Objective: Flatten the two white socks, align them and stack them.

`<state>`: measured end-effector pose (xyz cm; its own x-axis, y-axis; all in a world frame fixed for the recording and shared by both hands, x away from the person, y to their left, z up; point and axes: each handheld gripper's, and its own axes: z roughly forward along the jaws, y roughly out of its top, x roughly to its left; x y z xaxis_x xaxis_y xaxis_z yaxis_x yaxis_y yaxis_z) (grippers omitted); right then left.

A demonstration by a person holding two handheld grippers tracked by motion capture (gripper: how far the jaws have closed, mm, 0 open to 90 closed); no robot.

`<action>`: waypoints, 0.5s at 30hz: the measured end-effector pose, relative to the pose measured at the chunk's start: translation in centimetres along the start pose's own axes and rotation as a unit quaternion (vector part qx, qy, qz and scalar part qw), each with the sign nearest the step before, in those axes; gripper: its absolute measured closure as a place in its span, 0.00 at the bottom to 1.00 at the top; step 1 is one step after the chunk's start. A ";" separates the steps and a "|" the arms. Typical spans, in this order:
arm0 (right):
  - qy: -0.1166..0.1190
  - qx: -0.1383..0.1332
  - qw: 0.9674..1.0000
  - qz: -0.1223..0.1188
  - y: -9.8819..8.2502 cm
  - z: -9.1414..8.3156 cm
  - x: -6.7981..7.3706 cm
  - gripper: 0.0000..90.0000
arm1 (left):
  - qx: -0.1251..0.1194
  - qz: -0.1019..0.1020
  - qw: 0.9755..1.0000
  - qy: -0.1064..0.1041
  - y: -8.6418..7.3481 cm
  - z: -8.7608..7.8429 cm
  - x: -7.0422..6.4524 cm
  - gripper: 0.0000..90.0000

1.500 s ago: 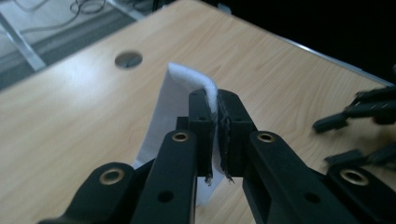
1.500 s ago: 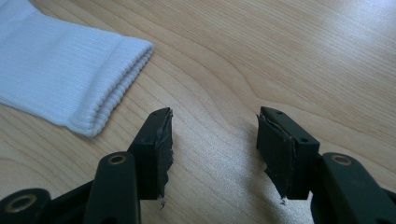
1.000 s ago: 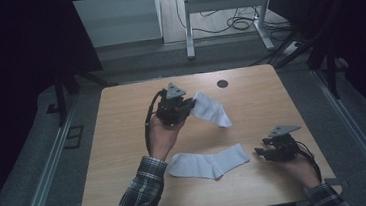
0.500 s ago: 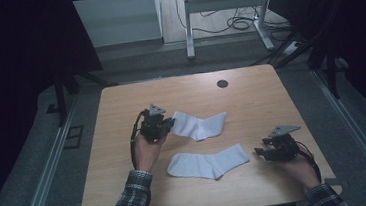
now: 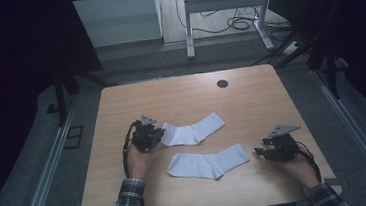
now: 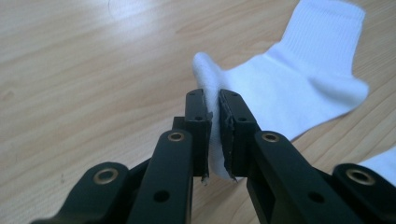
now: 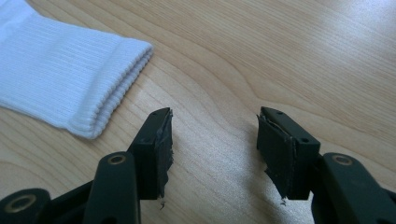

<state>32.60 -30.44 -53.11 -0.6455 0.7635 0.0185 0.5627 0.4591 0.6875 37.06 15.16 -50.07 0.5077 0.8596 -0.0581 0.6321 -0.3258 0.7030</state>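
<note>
**Left gripper view: toe of the far sock pinched, jaws just easing**

The toe end of the far sock is clamped between the pads of the left gripper, whose jaws have just been opening slightly. Its long axis is laid across the table toward the right. The near sock is found just beside the open, empty right gripper. No writing can be read.

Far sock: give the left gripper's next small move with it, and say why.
Probably finish letting go and lift the left gripper clear. Its jaws have just been opening a little, though the pads still pinch the toe of the far sock, which otherwise lies flat on the table, above the near sock. The right gripper waits open beside the near sock's cuff.
</note>
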 end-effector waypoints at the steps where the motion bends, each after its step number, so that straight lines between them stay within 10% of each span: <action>1: 0.000 0.000 1.000 0.000 0.0 0.0 0.0 0.51 | 0.001 0.001 1.000 0.001 -0.2 0.0 0.0 0.88; 8: 0.000 0.007 1.000 0.001 0.2 0.0 0.1 0.53 | -0.036 -0.005 0.999 0.040 -1.4 -0.8 0.8 0.58; 15: 0.010 0.008 1.000 0.008 0.7 -0.1 0.2 0.54 | -0.046 -0.027 0.997 0.058 -2.5 -0.9 2.2 0.60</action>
<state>32.80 -29.96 -52.58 -0.6471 0.7611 0.0438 0.5805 0.4546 0.6756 36.09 18.24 -51.28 0.4006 0.9161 -0.0193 0.5977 -0.2453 0.7633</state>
